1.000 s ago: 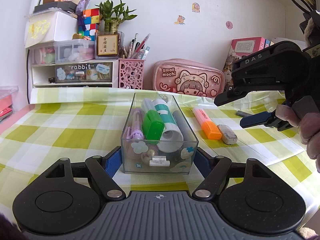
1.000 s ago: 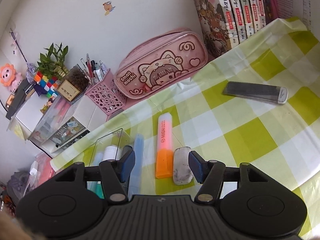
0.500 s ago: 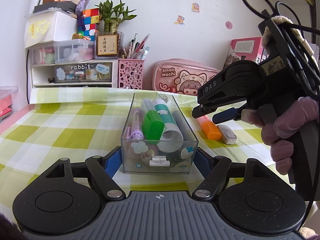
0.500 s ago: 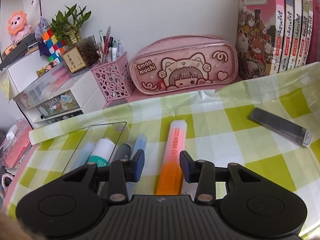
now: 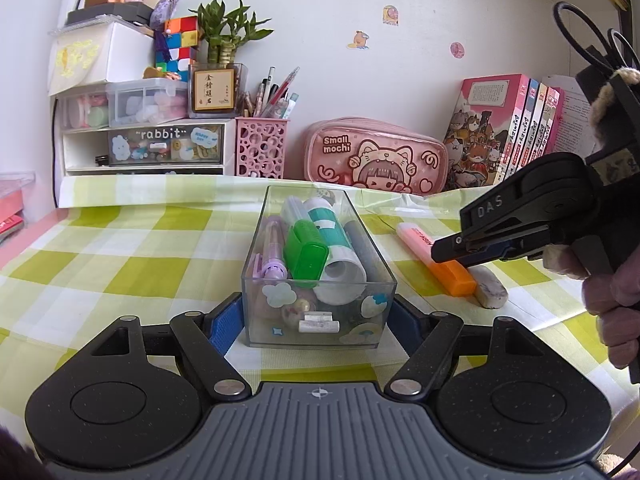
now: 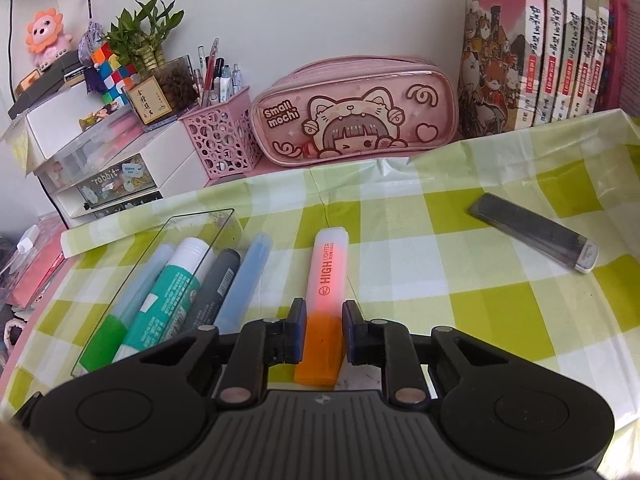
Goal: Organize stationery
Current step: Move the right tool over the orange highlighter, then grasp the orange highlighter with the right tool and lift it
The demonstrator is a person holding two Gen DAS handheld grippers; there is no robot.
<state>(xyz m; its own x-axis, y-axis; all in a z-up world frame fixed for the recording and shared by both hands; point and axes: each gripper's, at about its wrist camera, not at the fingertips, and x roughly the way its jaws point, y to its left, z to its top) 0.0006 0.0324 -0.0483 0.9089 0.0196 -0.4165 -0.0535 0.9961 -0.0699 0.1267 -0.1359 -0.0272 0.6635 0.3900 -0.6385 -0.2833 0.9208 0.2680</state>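
Green-and-white checked cloth covers the surface [image 6: 460, 264], with a pink cat pencil case at twelve o'clock. Left gripper [image 5: 318, 320] clamps the near end of the clear plastic organiser box [image 5: 318, 280], steadying it. Right gripper [image 6: 323, 330] is closing on the pink-bodied, orange-capped highlighter [image 6: 326, 292] lying flat at three o'clock of the box, its fingers [image 6: 297, 330] straddling the cap-body joint, not visibly pressing. Likely light, rigid, smooth plastic; gripping nearer mid-barrel should limit tipping or slipping.
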